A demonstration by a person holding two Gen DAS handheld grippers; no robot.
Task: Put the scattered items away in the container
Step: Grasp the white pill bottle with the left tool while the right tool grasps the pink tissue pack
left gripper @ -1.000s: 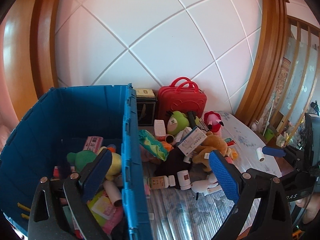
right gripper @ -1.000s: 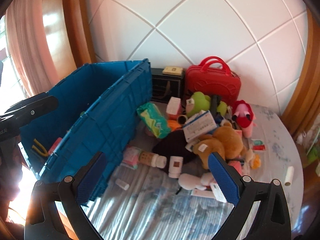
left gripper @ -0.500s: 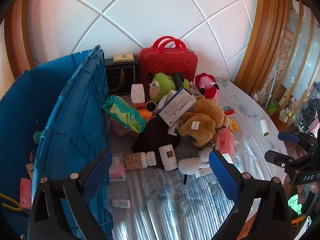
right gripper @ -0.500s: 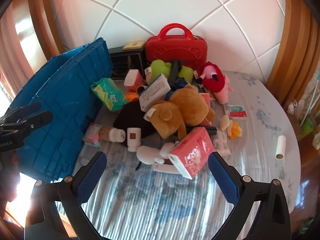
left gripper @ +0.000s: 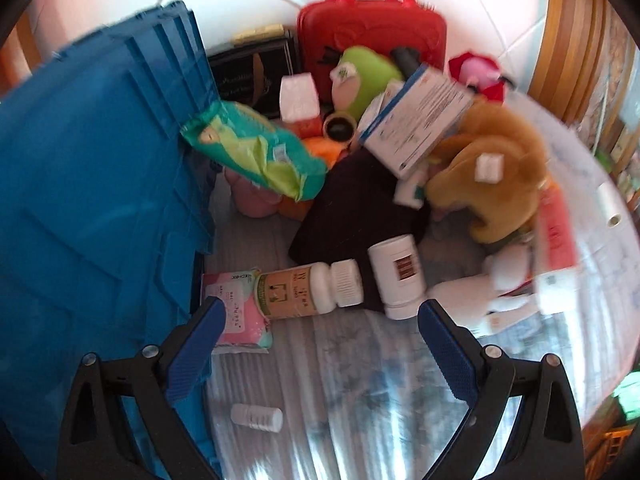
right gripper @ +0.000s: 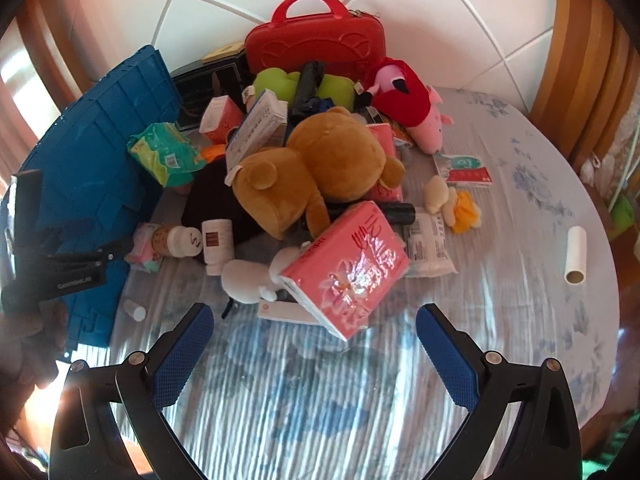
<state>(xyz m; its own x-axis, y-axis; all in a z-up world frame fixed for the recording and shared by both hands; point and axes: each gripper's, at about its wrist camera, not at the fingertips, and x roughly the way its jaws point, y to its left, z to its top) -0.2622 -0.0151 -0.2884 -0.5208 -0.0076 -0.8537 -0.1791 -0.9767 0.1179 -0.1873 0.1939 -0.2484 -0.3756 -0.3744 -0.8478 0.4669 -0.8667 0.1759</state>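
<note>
A blue crate (left gripper: 92, 208) stands at the left, also in the right wrist view (right gripper: 100, 152). A heap of items lies beside it on the table. My left gripper (left gripper: 320, 320) is open and empty, just short of a tan-labelled pill bottle (left gripper: 308, 288), a white bottle (left gripper: 396, 276) and a pink packet (left gripper: 236, 320). My right gripper (right gripper: 316, 328) is open and empty, just in front of a red tissue pack (right gripper: 348, 268) that leans on the heap. A brown teddy bear (right gripper: 316, 172) lies on top of the heap.
A red case (right gripper: 316, 40) stands by the wall behind a green plush (left gripper: 360, 76) and a red-pink plush (right gripper: 404, 100). A small white bottle (left gripper: 256, 416) lies near the crate. A white roll (right gripper: 576, 256) lies at the table's right. The left gripper's body (right gripper: 72, 272) shows at the left.
Both grippers have moved down and closer to the heap. The left one has swung right, away from the crate's inside, toward the bottles. Both stay open.
</note>
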